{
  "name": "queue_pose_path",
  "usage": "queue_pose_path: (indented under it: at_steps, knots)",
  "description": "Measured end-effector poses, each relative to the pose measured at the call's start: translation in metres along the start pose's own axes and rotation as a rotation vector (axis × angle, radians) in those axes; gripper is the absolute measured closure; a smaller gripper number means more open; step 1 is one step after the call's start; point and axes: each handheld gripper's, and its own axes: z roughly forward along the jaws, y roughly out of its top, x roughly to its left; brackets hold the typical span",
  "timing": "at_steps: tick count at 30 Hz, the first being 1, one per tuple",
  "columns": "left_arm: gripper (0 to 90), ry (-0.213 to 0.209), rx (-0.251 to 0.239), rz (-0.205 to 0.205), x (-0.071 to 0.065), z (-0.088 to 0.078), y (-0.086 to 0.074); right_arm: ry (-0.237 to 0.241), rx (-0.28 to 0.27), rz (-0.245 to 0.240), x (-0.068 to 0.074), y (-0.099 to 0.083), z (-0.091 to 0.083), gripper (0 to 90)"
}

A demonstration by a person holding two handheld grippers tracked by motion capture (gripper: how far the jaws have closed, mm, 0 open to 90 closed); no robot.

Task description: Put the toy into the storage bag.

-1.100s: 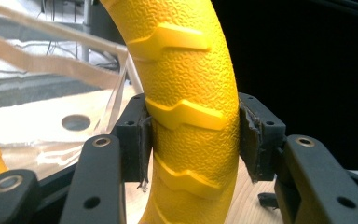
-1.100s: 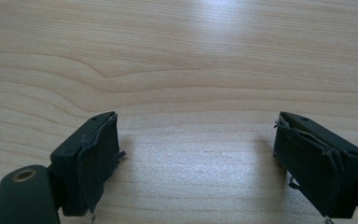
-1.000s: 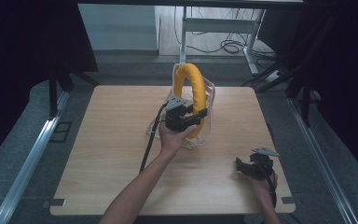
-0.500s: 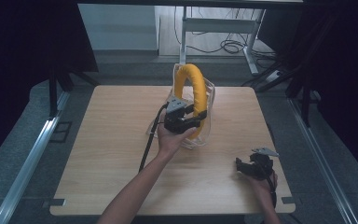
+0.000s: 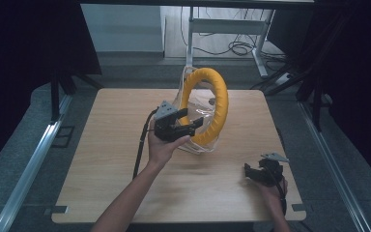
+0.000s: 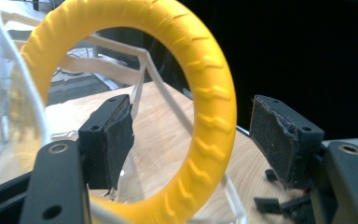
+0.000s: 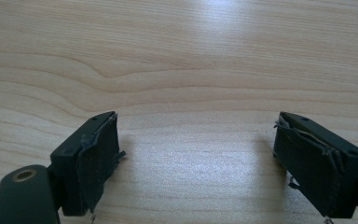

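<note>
Yellow ridged ring [image 5: 207,104] stands upright on edge in a clear plastic holder [image 5: 195,142], just past table centre toward 12 o'clock on the wooden table [image 5: 101,145]. Left gripper [image 5: 193,124] sits at the ring's 8 o'clock side, held in the left hand [image 5: 164,145], black cable [image 5: 140,150] trailing back toward 6 o'clock. In the left gripper view the jaws have just been opening and now stand wide apart, released; the ring's [image 6: 200,93] lower right arc passes between them but neither pad [image 6: 121,135] presses on it, gap visible on both sides. Clear holder [image 6: 23,121] edges show behind and under the ring.

Right gripper [image 5: 251,173] rests low on the table near the 4 o'clock corner, right hand [image 5: 270,191] behind it, well apart from ring. Right gripper view: jaws spread wide, pads [image 7: 98,158] frayed, bare wood grain [image 7: 191,70] between them, nothing grasped
</note>
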Motion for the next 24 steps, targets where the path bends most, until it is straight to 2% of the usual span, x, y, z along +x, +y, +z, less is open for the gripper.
queue_pose_path:
  at_steps: [5, 10, 11, 14, 16, 24]
  knots:
    - [29.7, -0.006, 0.018, 0.002, 0.006, -0.014, -0.008, 0.000, 0.000, 0.000, 0.000, 0.000, 0.000, 14.3]
    - [29.1, 0.005, 0.072, 0.017, 0.016, -0.034, -0.026, 0.000, -0.001, 0.000, 0.000, 0.000, 0.000, 14.4]
    - [29.1, 0.005, 0.072, 0.017, 0.016, -0.034, -0.026, 0.000, -0.001, 0.000, 0.000, 0.000, 0.000, 14.4]
    - [29.2, 0.036, 0.107, 0.033, 0.023, -0.047, -0.040, 0.000, 0.000, 0.000, 0.000, 0.000, 0.000, 14.3]
    - [29.2, 0.063, 0.130, 0.028, 0.032, -0.061, -0.054, 0.000, -0.001, 0.003, 0.000, 0.000, 0.000, 14.4]
    - [29.3, 0.089, 0.164, 0.001, 0.048, -0.083, -0.075, -0.005, 0.001, 0.002, 0.000, 0.000, 0.000, 14.4]
